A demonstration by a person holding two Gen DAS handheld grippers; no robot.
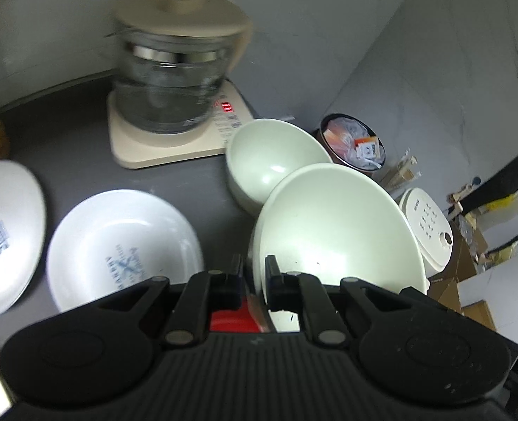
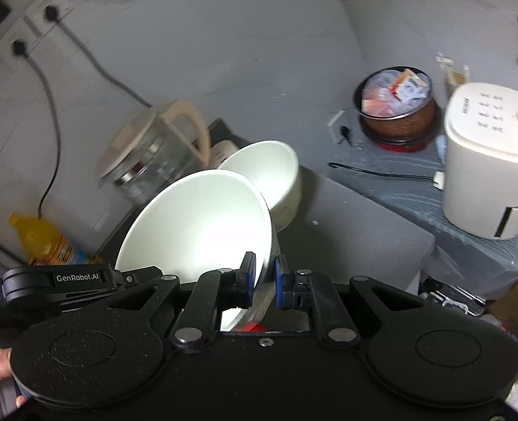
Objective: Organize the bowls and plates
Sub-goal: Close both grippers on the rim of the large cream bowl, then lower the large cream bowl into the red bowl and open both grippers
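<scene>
While the left tongs (image 1: 253,273) pinch one rim of the large pale-green ceramic bowl (image 1: 336,224), the right tongs (image 2: 264,273) clamp its opposite rim; it tilts just near a smaller pale-green bowl (image 1: 273,161), right of two white printed plates (image 1: 118,242) on the grey table (image 1: 76,161).
</scene>
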